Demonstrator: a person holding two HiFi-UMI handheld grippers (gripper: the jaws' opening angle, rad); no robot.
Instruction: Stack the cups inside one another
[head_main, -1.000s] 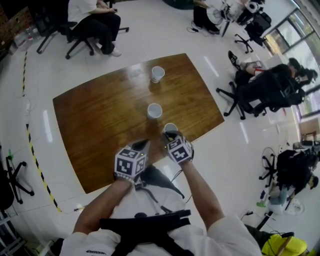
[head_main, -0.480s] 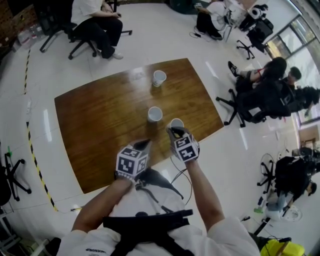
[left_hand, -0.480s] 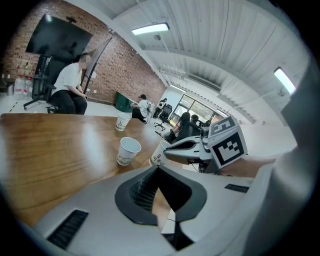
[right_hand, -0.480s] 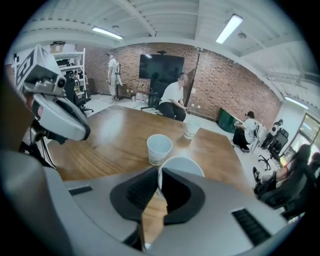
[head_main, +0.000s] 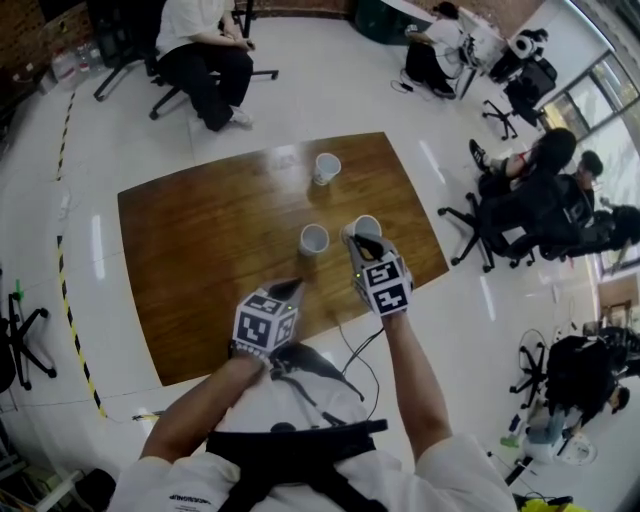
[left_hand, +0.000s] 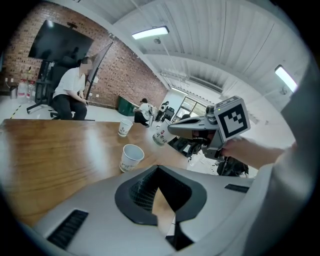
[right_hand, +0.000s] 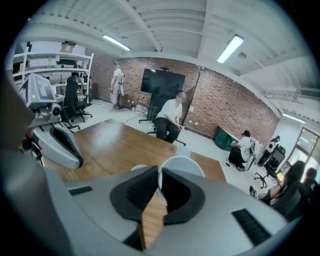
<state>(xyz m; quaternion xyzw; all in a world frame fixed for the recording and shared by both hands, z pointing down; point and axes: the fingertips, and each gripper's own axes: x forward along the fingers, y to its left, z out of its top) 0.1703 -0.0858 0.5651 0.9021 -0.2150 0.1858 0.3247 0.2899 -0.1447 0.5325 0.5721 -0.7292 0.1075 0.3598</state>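
Looked like an open-plan office/lab: brick wall (right_hand: 227, 107), wall screen (right_hand: 161, 81), rolling office chairs (head_main: 478, 222), storage shelves (right_hand: 52, 62), striped floor tape (head_main: 72, 330), wooden bench (head_main: 200, 250) mid-floor.

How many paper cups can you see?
3 paper cups: the far cup near the table's far edge, the middle cup mid-table, the held cup in the right tool. None looks hidden.

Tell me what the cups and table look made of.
Cups: probably paper, matte white, with thin walls and small print on the side. Table: wood or wood veneer with a glossy finish; the grain shows and the ceiling lights reflect off it.
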